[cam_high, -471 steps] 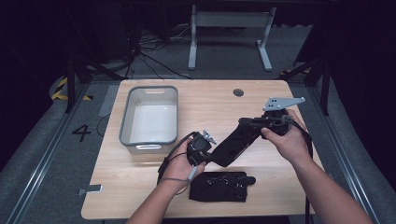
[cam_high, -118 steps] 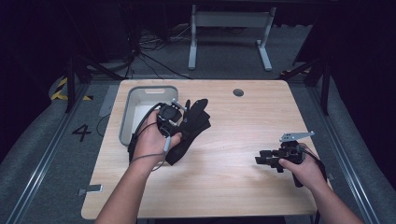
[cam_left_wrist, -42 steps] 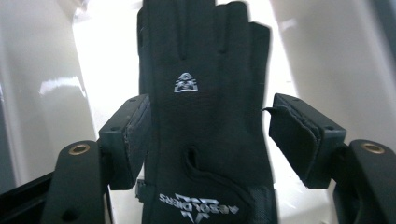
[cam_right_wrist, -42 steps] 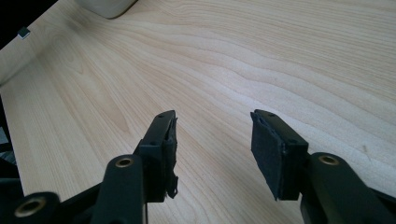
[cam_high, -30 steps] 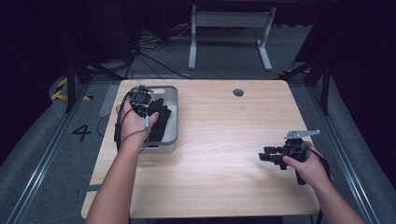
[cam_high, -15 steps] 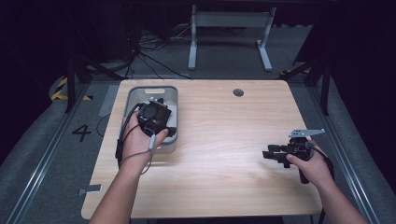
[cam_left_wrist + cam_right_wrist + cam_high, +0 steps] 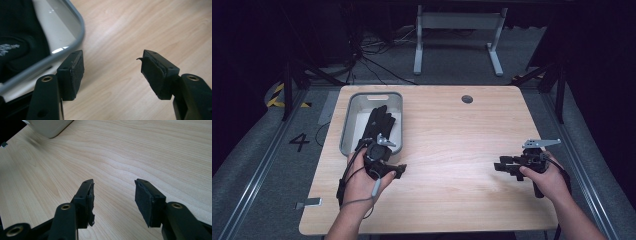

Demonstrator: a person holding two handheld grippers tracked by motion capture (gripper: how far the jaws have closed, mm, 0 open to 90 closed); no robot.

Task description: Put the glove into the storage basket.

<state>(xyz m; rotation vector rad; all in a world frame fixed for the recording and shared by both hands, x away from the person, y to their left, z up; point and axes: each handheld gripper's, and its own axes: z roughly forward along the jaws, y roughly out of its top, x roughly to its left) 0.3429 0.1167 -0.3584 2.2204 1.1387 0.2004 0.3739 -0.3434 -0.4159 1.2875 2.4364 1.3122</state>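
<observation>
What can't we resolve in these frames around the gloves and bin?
- Glove count in the bin: high view, black on black, too small to separate.
- Glove print: left gripper view, cut off by the frame edge.
- Bin contents: right gripper view, only its outer corner enters the frame.

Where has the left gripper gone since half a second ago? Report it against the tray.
Yes, it moved. The left gripper has pulled back toward the person, off the grey tray, to the wooden table just past the tray's near rim. It is open; the black gloves lie in the tray.
</observation>
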